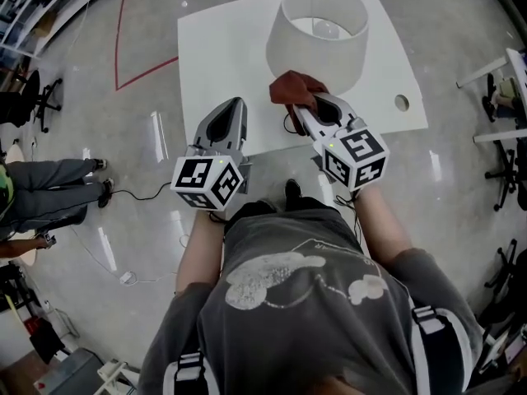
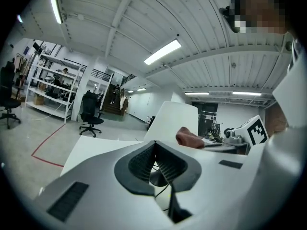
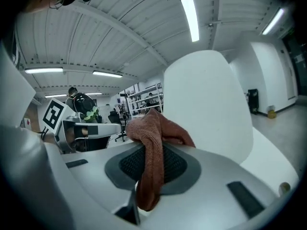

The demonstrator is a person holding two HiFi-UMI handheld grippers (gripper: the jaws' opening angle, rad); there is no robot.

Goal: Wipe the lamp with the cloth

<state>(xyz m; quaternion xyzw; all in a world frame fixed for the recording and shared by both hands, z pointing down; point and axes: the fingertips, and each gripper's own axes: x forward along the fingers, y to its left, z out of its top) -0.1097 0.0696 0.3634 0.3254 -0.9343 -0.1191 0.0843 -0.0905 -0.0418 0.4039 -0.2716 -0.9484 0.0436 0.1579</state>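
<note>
Right claw (image 1: 303,104) is seen in the head view clenched on the red-brown cloth (image 1: 295,87), held at the near side of the lamp (image 1: 317,35) on the tabletop (image 1: 222,56). In the left gripper view, the left claw (image 2: 156,145) is pressed together (empty). In the right gripper view, the cloth is pinched between the jaws.

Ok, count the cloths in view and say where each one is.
1. The reddish-brown cloth is clamped in the right claw, beside the lampshade on the table. No other shows.

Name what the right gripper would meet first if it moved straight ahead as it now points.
The white lampshade; the cloth clamped in the right gripper would probably touch it first.
</note>
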